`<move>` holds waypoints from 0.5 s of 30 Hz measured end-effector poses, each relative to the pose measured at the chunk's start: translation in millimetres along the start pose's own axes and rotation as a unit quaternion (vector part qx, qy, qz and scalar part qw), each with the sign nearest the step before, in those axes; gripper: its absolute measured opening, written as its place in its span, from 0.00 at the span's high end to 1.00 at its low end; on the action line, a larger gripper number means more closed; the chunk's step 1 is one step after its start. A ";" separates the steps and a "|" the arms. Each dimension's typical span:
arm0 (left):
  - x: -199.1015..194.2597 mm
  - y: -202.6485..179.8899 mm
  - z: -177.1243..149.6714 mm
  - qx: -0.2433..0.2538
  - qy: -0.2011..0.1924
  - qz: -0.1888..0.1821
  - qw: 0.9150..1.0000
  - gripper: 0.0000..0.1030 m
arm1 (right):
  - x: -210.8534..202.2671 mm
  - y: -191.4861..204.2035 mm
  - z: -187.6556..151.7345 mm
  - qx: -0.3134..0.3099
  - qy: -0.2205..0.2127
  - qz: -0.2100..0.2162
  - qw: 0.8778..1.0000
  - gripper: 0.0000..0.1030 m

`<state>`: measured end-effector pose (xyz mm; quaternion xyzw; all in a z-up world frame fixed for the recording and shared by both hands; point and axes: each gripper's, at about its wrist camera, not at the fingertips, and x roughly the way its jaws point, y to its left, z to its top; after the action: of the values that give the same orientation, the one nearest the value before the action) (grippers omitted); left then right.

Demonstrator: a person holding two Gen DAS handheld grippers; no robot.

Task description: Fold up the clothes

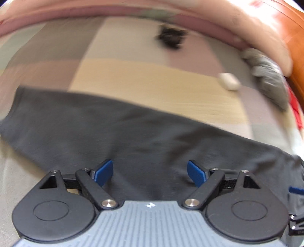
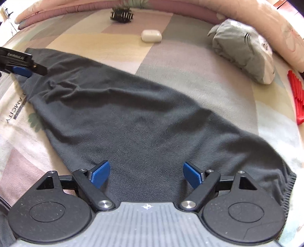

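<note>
A dark grey garment (image 1: 133, 129) lies spread flat on a patchwork bed sheet (image 1: 152, 85), stretched out as a long tapering shape (image 2: 133, 117). My left gripper (image 1: 150, 174) hovers over its near edge, blue pads wide apart, nothing between them. In the right wrist view the left gripper (image 2: 20, 64) shows at the garment's far left end. My right gripper (image 2: 146, 176) stands open above the wider, ribbed end of the cloth, pads clear of the fabric. One blue pad of the right gripper (image 1: 296, 190) peeks in at the right edge of the left wrist view, which is blurred.
A white earbud case (image 2: 151, 35) and a black toothed hair clip (image 2: 121, 14) lie on the sheet beyond the garment. A bundled light grey garment (image 2: 245, 49) sits at the far right by a pink pillow (image 2: 266, 20). A red object (image 2: 297, 98) lies at the right edge.
</note>
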<state>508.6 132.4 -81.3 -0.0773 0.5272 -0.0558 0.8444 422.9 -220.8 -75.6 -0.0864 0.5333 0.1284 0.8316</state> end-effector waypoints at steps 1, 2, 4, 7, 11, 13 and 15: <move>1.8 7.6 -0.8 -0.004 0.003 0.007 1.000 0.18 | 3.6 -0.7 -0.5 0.003 0.006 0.002 1.000 0.13; -2.1 14.7 -2.4 -0.010 0.001 0.011 1.000 0.18 | 5.2 -1.6 -1.8 0.005 0.008 0.005 1.000 0.07; -10.0 29.1 -5.5 -0.023 -0.002 0.019 1.000 0.18 | 7.8 -2.3 -3.6 0.010 0.015 0.008 1.000 0.00; -21.7 49.6 -5.5 -0.040 -0.015 0.037 0.998 0.19 | 9.3 -0.6 -5.0 0.003 0.020 0.007 1.000 0.00; -22.1 74.1 15.9 -0.047 -0.047 0.049 0.997 0.19 | 12.5 1.8 -6.1 0.004 0.015 0.002 1.000 0.00; -13.3 87.8 20.8 -0.057 -0.037 0.063 0.996 0.18 | 14.3 3.9 -4.6 0.006 0.017 -0.004 1.000 0.00; -4.6 101.6 25.6 -0.067 -0.028 0.077 0.994 0.19 | 14.9 4.7 -3.3 0.008 0.020 -0.006 1.000 0.00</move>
<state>531.0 234.8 -85.4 -0.0945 0.5105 0.0468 0.8534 424.5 -215.4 -90.5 -0.0854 0.5500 0.1174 0.8225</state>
